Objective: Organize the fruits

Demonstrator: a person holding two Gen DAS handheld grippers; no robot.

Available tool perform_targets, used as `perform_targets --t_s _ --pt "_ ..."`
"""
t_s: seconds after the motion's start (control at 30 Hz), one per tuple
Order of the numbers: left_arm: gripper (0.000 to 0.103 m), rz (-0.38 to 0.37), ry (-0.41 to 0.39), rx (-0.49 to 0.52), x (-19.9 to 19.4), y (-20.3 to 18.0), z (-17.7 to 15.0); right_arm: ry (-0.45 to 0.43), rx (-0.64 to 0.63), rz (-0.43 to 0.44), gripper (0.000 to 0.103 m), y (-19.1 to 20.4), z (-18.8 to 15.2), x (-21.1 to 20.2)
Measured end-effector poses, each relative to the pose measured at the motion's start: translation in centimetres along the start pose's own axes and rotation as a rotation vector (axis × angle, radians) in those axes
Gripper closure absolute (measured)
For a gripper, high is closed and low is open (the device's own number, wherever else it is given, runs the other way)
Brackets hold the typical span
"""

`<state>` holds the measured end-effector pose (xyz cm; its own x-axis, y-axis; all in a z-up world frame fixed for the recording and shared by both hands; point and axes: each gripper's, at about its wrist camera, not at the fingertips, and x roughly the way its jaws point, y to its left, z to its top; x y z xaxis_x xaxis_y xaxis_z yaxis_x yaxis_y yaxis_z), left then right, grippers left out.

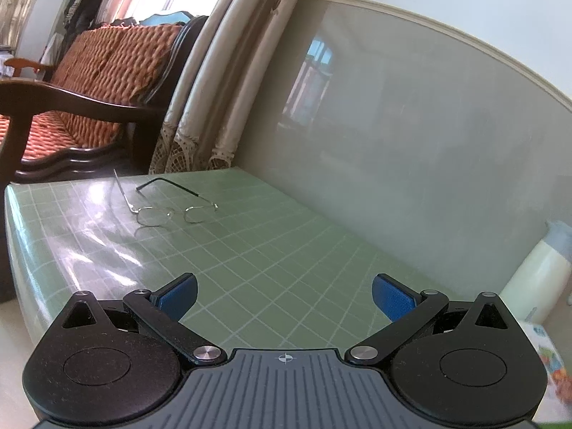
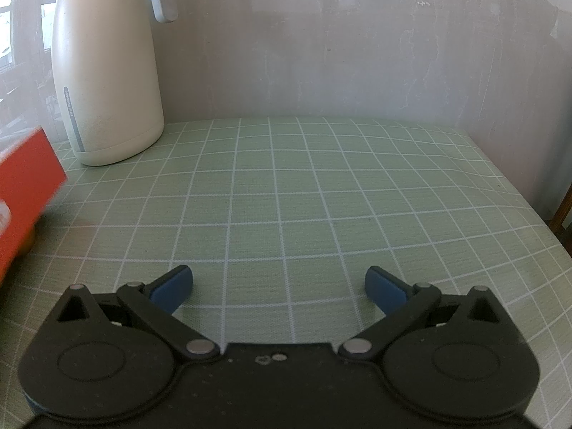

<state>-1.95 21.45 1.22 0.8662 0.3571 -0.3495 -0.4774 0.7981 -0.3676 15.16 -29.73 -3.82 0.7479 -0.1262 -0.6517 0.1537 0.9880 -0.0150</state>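
Left wrist view. Left gripper (image 1: 284, 298) spread wide, blue pads (image 1: 178, 296) far apart, nothing between them, held low over green grid-patterned surface (image 1: 271, 250). Wire-rimmed glasses (image 1: 168, 207) lying further out on the surface, temples unfolded, lenses toward the camera, well apart from the gripper. Pale wall panel (image 1: 411, 125) along the right side of the surface, with faint window reflection. Cream thermos jug (image 1: 540, 271) at far right edge, only partly in frame, lid closed; contents not visible. Just below it, corner of a printed carton (image 1: 550, 361) with colourful pictures, blurred; cannot tell what is printed or whether anything is inside. Beyond the surface's far end: beige curtains (image 1: 214, 89) and a dark wooden sofa (image 1: 89, 82) with orange woven cushions. No fruit in this view.

Right wrist view. Right gripper (image 2: 279, 291) likewise released, pads wide apart and empty, low over the same green grid surface (image 2: 286, 186). Cream thermos jug (image 2: 107, 71) upright at upper left, standing on the surface close to the wall (image 2: 357, 35), grey lid on, handle facing right; interior hidden. Red-orange box (image 2: 25, 193) at left edge, blurred and cropped, tilted; cannot tell whether resting on the surface or raised, nor what it holds. Fruit not visible here either; location of the task's fruit cannot be told from either view.
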Motion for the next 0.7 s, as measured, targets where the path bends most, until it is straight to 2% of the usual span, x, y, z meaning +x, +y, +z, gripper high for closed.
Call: perform_targets --t_s 0.23,0.47,0.7 --pt "0.0 -0.01 -0.008 -0.086 0.0 2.0 0.3 0.0 0.0 0.0 0.0 0.0 0.0 0.0" --pt "0.0 0.018 -0.089 -0.162 -0.9 4.8 0.5 0.0 0.0 0.0 0.0 0.0 0.0 0.0" --pt "0.0 0.044 -0.063 -0.152 0.0 5.8 0.7 0.0 0.0 0.0 0.0 0.0 0.0 0.1"
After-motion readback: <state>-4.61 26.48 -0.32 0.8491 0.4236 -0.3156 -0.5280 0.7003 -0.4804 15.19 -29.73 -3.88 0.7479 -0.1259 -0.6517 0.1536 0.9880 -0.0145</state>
